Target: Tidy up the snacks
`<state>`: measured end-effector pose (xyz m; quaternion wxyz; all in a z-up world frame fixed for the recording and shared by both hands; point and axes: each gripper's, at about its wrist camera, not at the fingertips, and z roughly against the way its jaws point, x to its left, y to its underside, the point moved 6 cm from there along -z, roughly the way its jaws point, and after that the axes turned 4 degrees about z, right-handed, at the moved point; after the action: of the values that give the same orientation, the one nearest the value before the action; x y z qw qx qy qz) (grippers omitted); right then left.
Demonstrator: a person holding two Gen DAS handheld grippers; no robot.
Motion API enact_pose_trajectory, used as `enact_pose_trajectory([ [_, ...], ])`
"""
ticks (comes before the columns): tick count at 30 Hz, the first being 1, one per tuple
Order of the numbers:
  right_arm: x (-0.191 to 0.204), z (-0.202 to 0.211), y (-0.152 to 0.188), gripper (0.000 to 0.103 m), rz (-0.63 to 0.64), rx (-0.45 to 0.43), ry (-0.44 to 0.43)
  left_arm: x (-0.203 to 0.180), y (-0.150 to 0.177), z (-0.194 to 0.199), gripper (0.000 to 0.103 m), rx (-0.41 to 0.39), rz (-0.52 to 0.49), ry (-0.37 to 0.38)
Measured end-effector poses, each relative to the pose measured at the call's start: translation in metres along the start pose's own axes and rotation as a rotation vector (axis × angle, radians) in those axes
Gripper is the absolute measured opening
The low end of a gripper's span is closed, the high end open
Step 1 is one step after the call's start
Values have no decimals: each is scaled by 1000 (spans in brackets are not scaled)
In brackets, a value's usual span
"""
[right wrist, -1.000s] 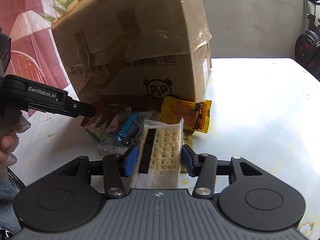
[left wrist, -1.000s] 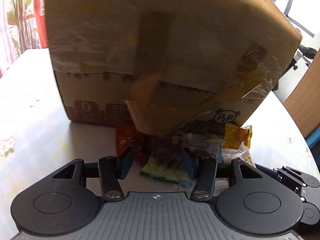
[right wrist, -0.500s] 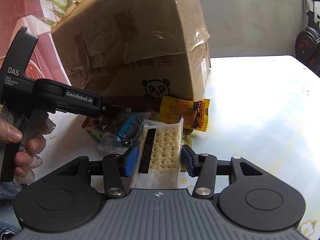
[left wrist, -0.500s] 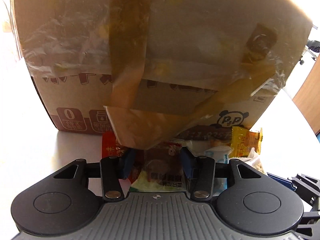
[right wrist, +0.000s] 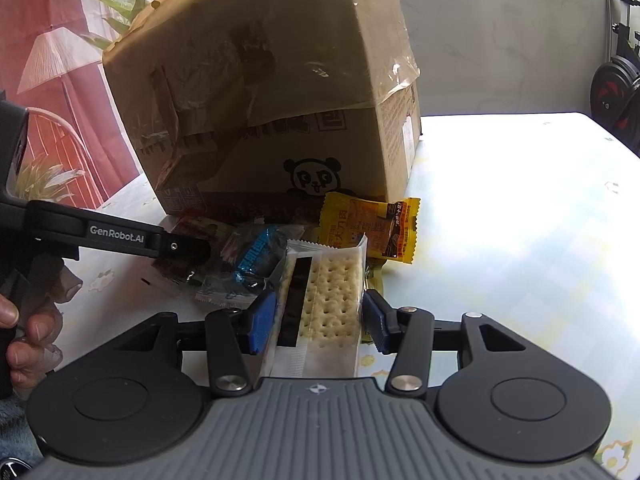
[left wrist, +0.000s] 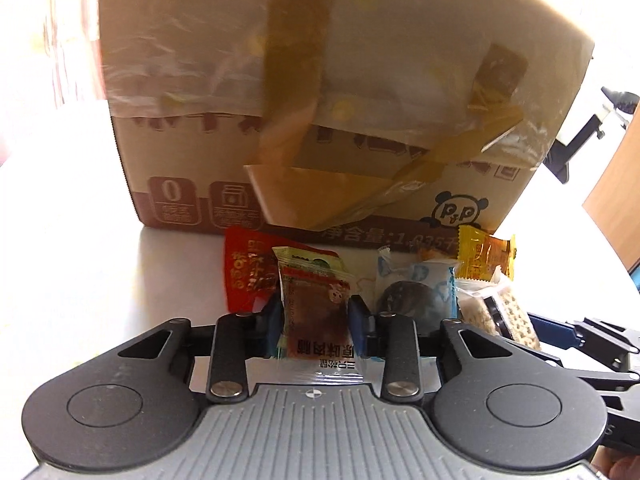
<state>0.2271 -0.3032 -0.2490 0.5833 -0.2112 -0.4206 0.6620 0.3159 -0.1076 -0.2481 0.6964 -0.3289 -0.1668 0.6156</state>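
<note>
Left tool clamped on brown snack packet, long axis forward; right tool gripping cracker pack likewise, before box.

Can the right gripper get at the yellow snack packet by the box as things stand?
Probably not directly: the right gripper is shut on the cracker packet, and the yellow snack packet lies just beyond, against the cardboard box.
</note>
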Motion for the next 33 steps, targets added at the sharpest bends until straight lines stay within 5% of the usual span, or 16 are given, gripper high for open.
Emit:
enact_pose_trajectory([
  [9, -1, 0, 0, 51, 3, 1, 1, 16, -1, 21, 28, -21, 42, -11],
  [10, -1, 0, 0, 51, 4, 1, 1, 20, -2, 27, 6, -26, 47, -12],
  [33, 1, 16, -6, 50, -4, -12, -7, 34, -11, 56, 5, -97, 101, -9],
])
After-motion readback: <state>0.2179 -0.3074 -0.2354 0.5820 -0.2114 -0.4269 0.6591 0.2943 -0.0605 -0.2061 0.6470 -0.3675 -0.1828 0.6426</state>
